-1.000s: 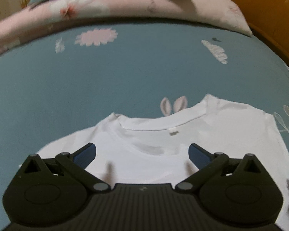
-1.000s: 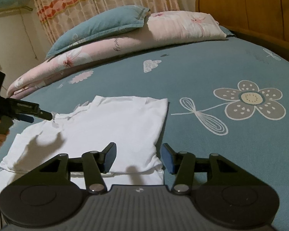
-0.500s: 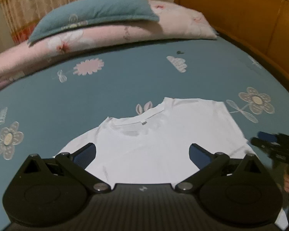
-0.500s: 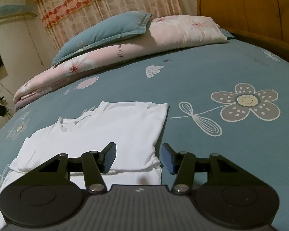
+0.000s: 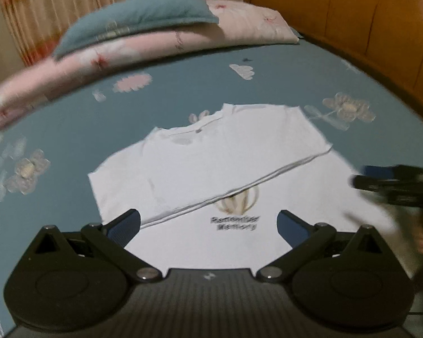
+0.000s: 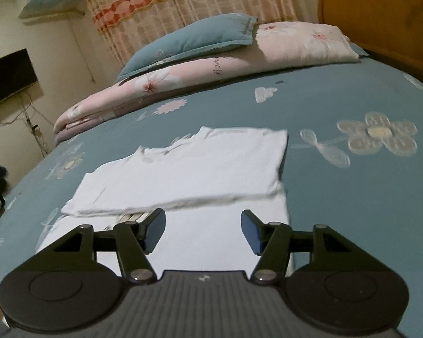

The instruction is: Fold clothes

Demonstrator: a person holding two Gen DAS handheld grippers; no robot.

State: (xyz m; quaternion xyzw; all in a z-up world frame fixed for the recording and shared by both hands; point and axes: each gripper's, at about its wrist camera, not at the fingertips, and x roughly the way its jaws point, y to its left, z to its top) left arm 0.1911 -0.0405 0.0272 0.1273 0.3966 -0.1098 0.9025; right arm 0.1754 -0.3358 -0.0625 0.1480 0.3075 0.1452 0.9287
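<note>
white tee (image 5: 211, 166) lies flat on the bed (image 5: 70, 129), top part folded down over the print, looks light, soft and floppy, best pinched at a hem corner or fold edge; left claw (image 5: 208, 222) released, right claw (image 6: 203, 229) just widening, both empty.

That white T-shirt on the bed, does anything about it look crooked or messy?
Slightly. The white T-shirt lies flat on the blue bedsheet, but its folded-over edge runs slantwise across the chest, partly covering the printed logo. No stains or tears show.
</note>
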